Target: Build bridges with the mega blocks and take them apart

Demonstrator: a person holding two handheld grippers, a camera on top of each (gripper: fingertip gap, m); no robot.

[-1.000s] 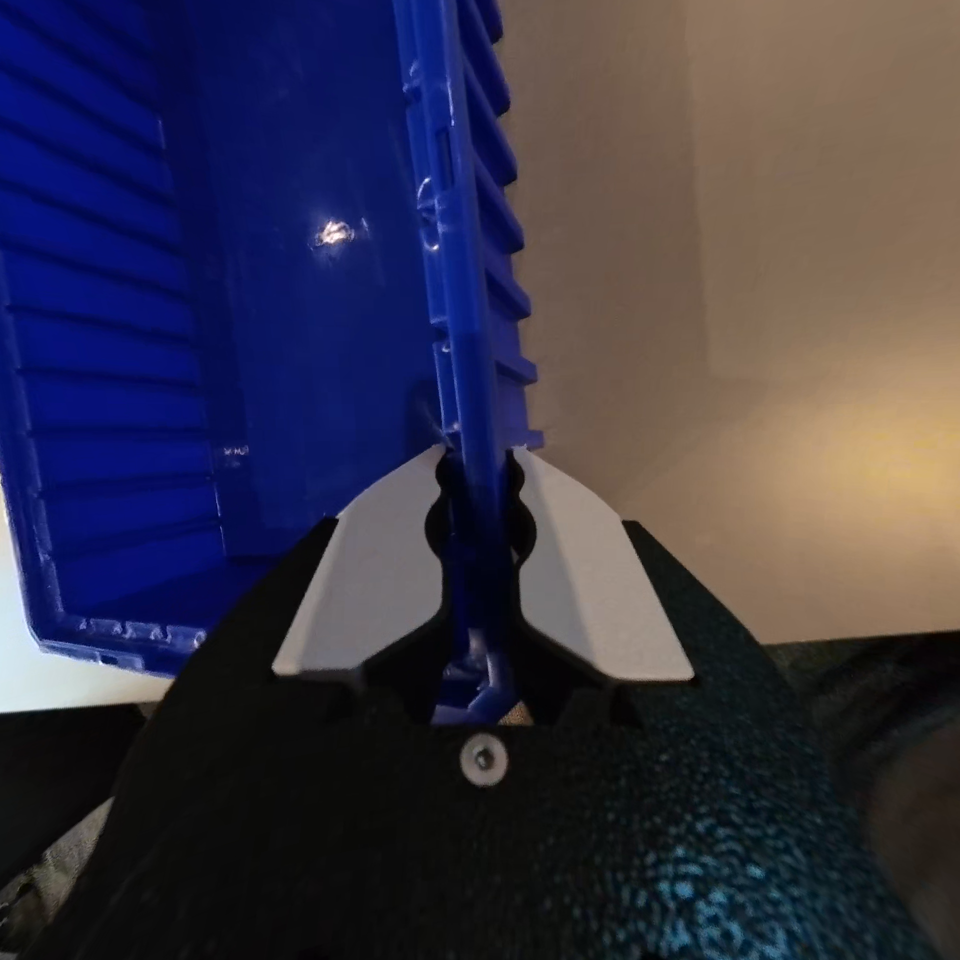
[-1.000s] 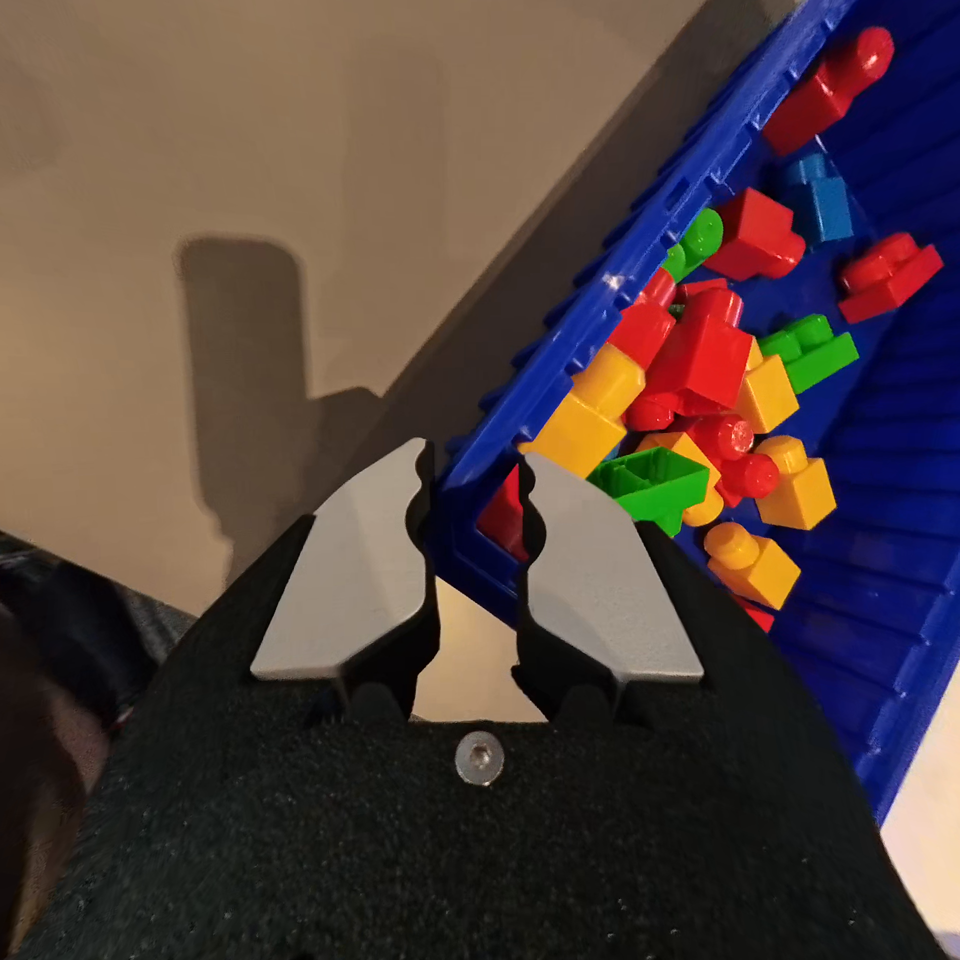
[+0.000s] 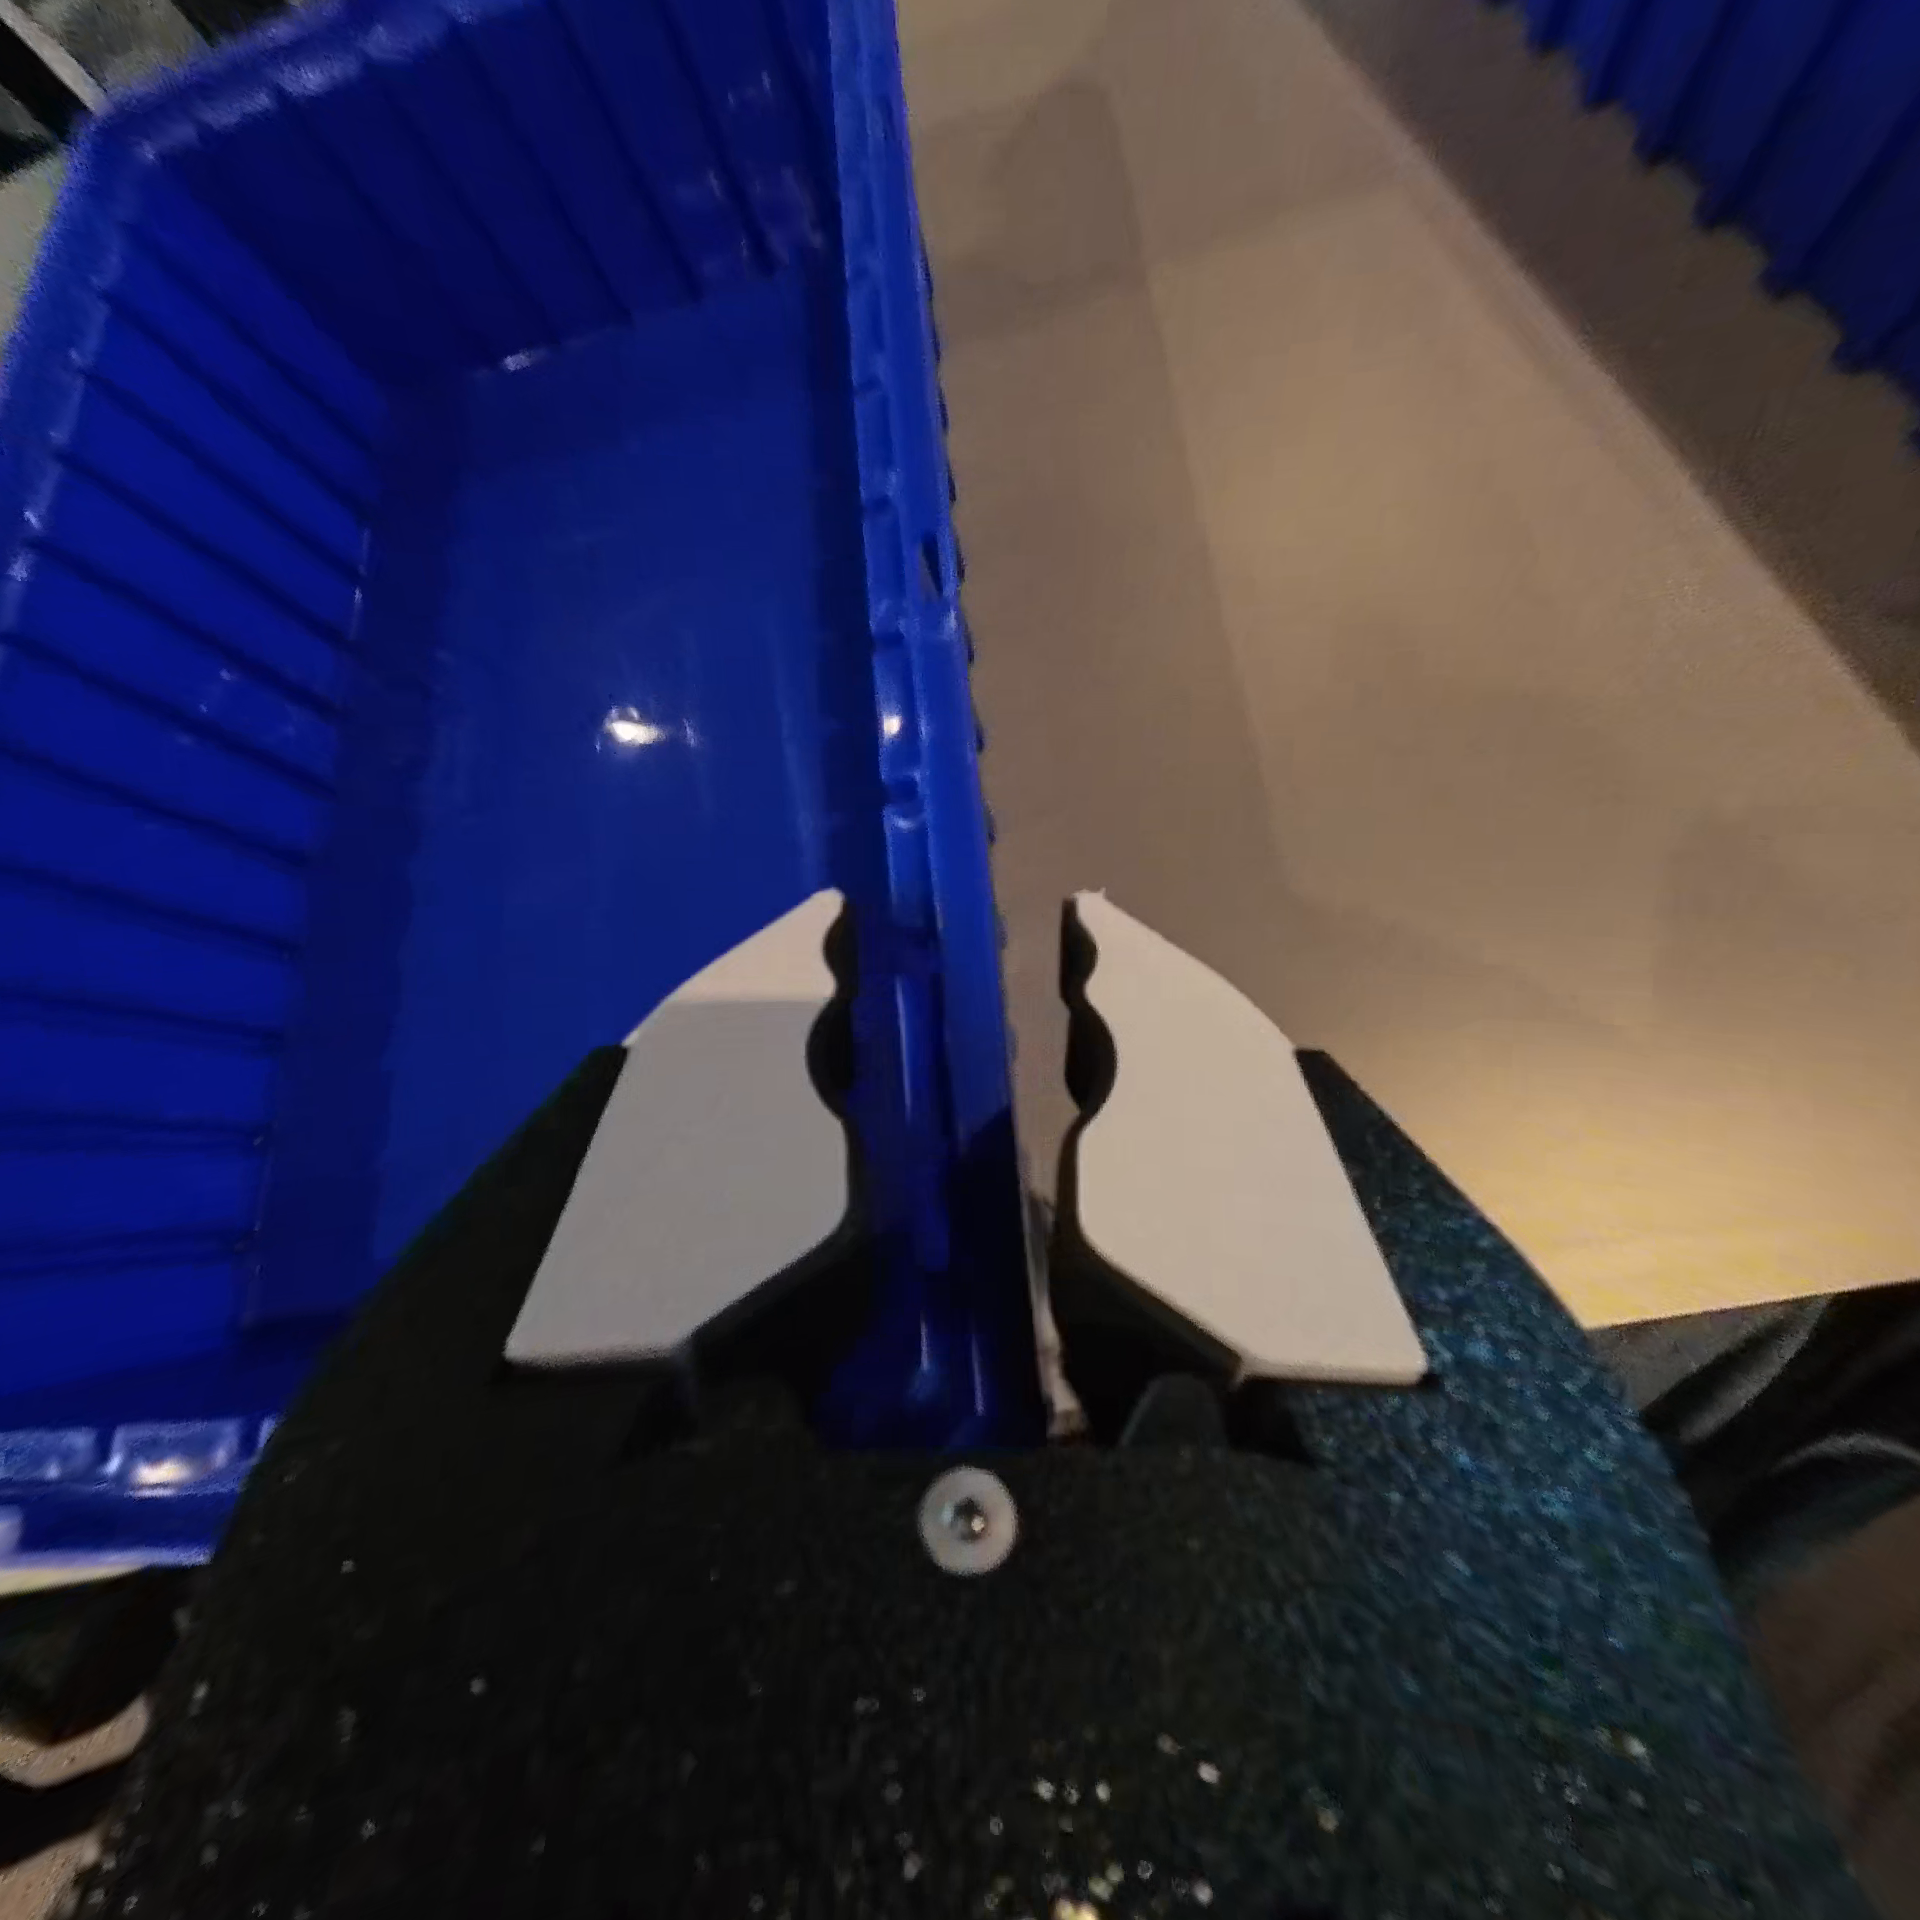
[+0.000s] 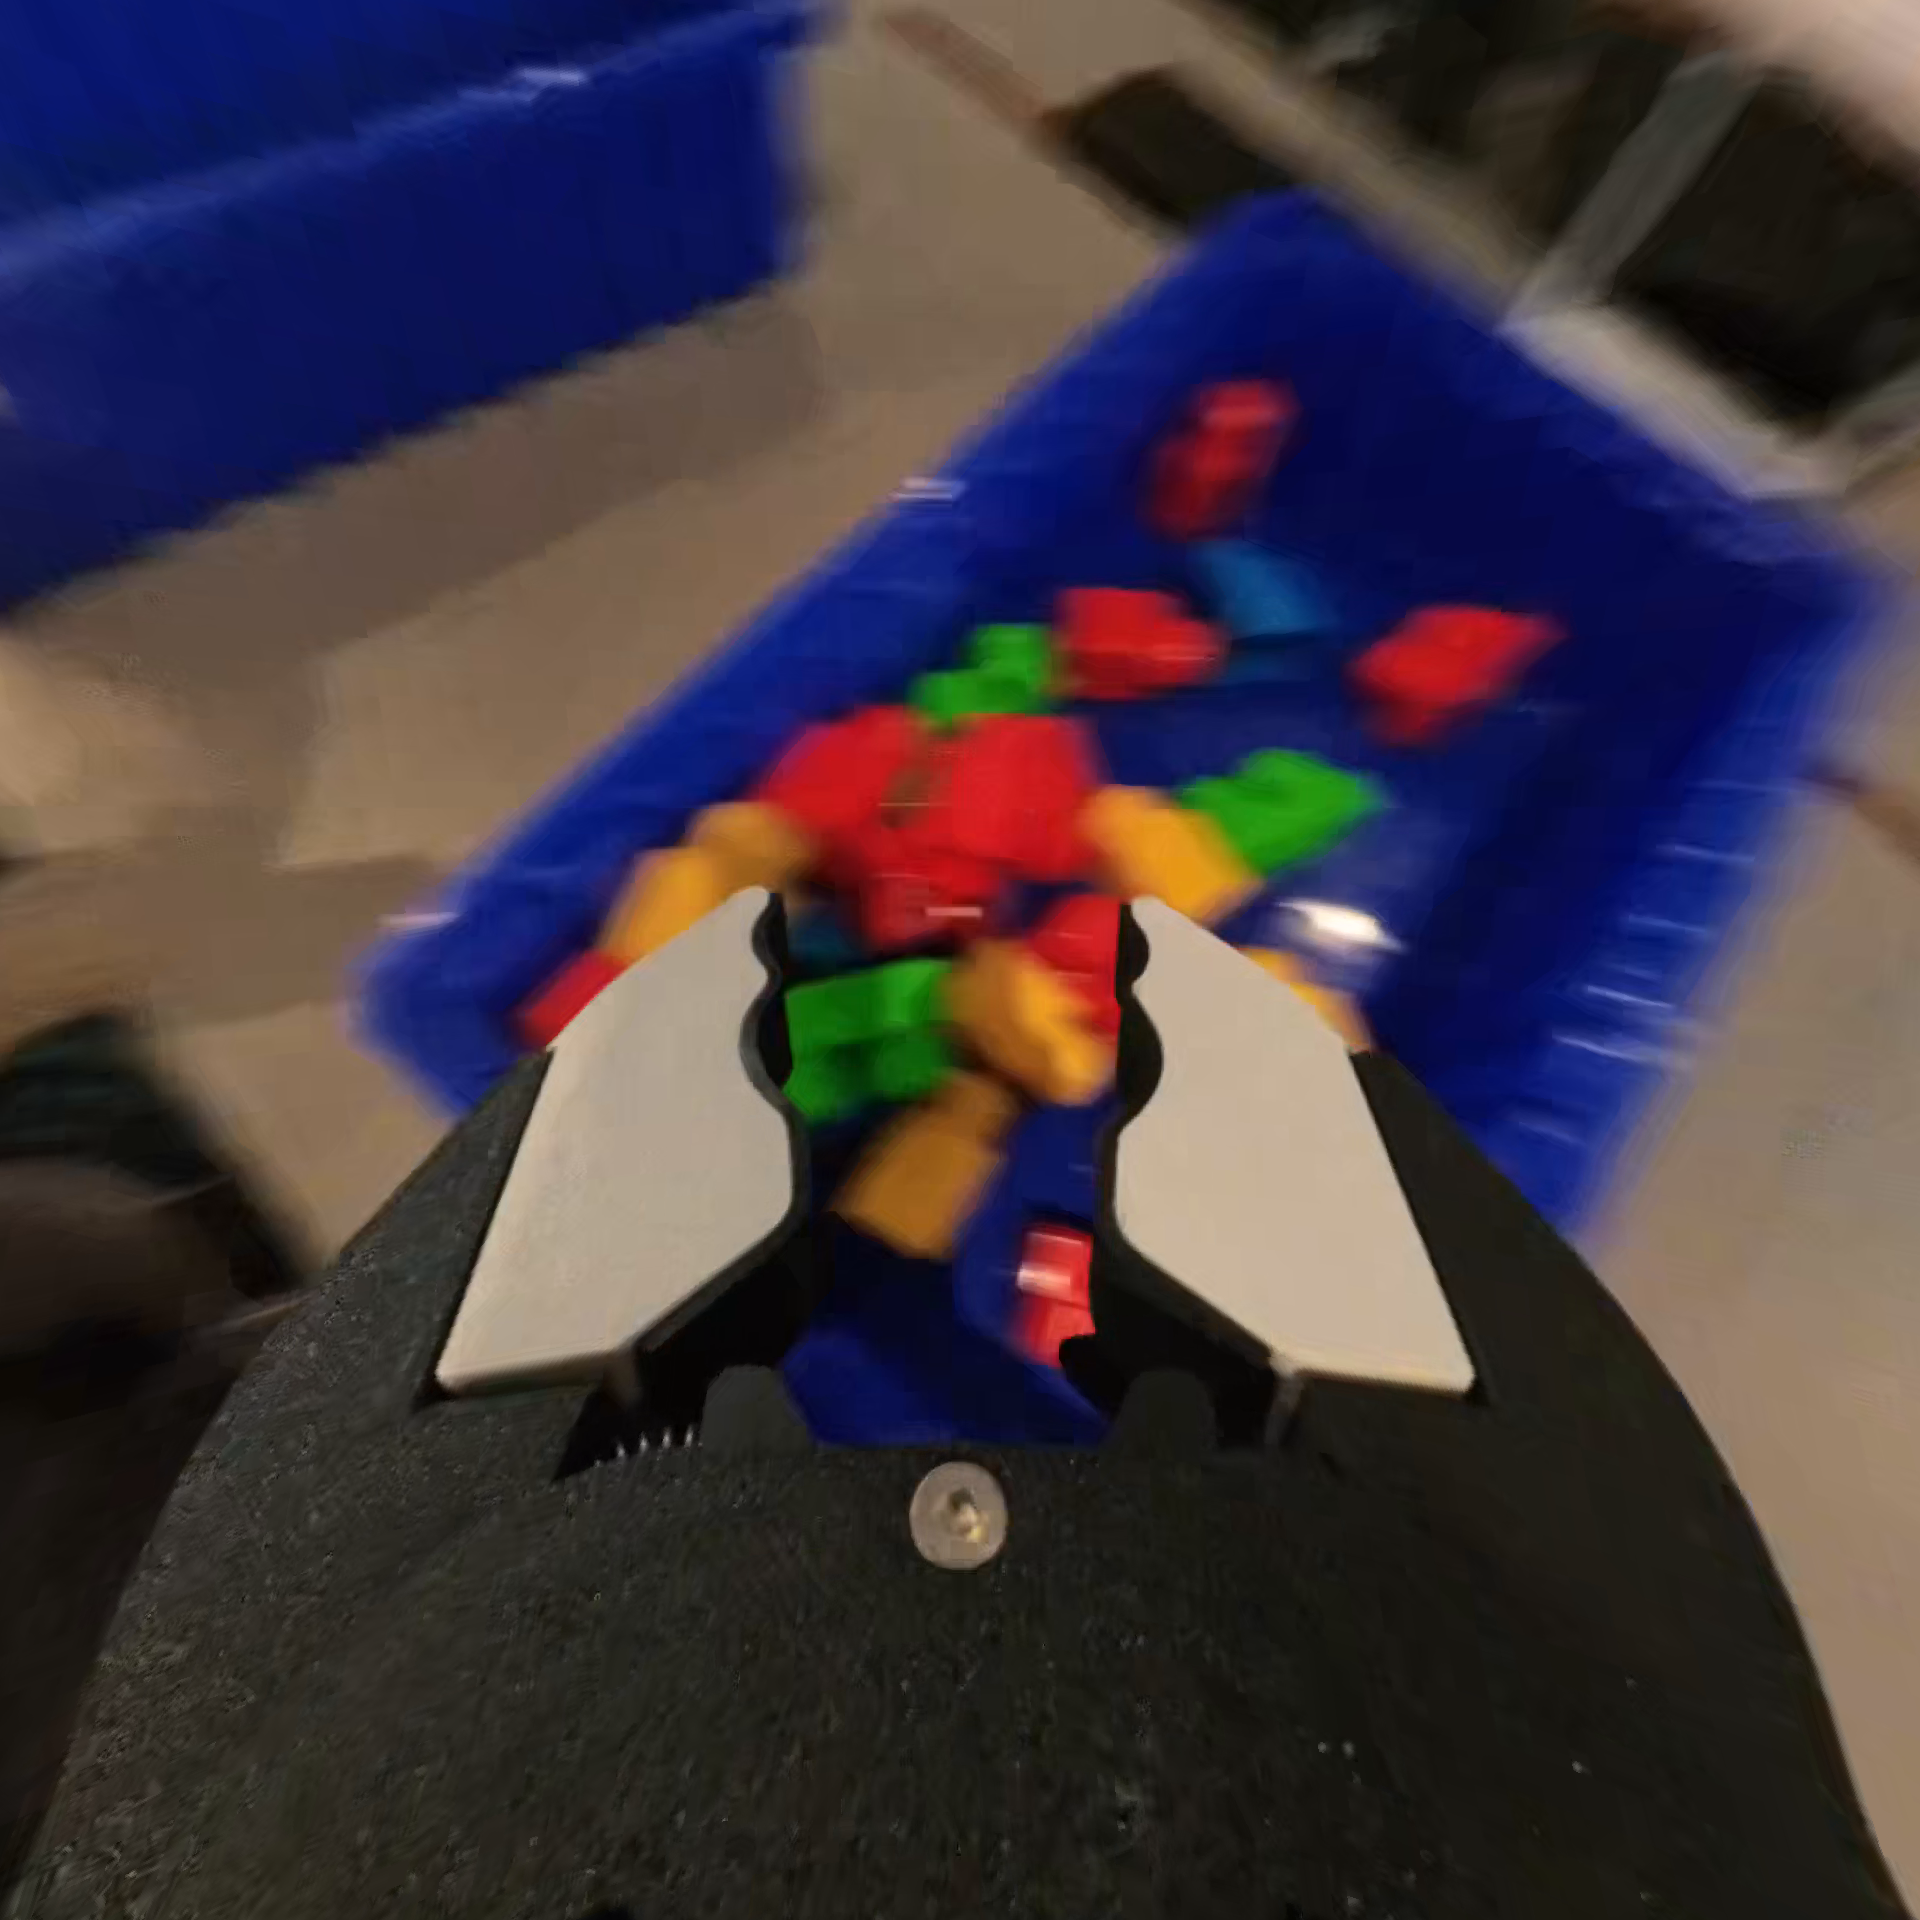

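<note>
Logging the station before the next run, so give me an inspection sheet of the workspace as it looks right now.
Surface: pale beige tabletop, bare where visible.
Job's things: blurred red, yellow, green and blue plastic blocks piled in a blue ribbed plastic bin.
Clutter: second blue ribbed plastic bin, no contents visible.
Grippers: left gripper open, its jaws astride the second bin's wall; right gripper open, holding nothing, pointed at the blocks.
Cables: nothing seen.
Surroundings: dark blurred shapes beyond the table edge; cannot tell what.
</note>
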